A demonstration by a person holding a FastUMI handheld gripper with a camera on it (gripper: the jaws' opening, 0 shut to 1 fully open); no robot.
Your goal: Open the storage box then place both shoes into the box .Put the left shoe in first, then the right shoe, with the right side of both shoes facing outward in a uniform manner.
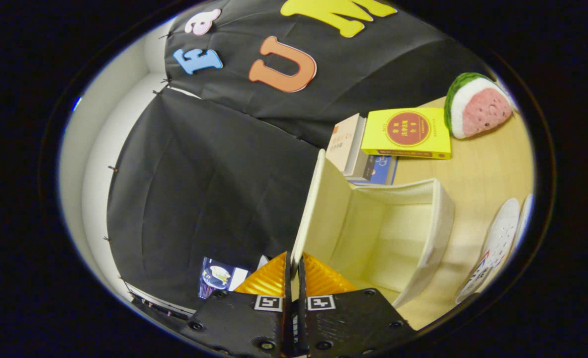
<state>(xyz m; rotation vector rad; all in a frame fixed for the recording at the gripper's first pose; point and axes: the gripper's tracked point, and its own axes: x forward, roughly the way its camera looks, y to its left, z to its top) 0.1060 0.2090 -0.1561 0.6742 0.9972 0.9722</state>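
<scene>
The cream fabric storage box (435, 233) lies on the wooden table with its inside showing and nothing in it. Its lid (318, 199) stands raised off the opening, running from my fingers toward the books. My gripper (294, 261) is shut on the lid's near edge, with both fingers pressed against the thin flap. Two white shoes lie on the table past the box's far wall: one shoe (495, 243) nearer the box, and a second shoe (525, 216) just behind it, only a sliver of it visible.
A yellow book (407, 133) lies on a stack of books (349, 145) beyond the lid. A watermelon-slice plush (478, 105) sits farther along the wooden table (482, 171). Black cloth hangs on the lid's other side.
</scene>
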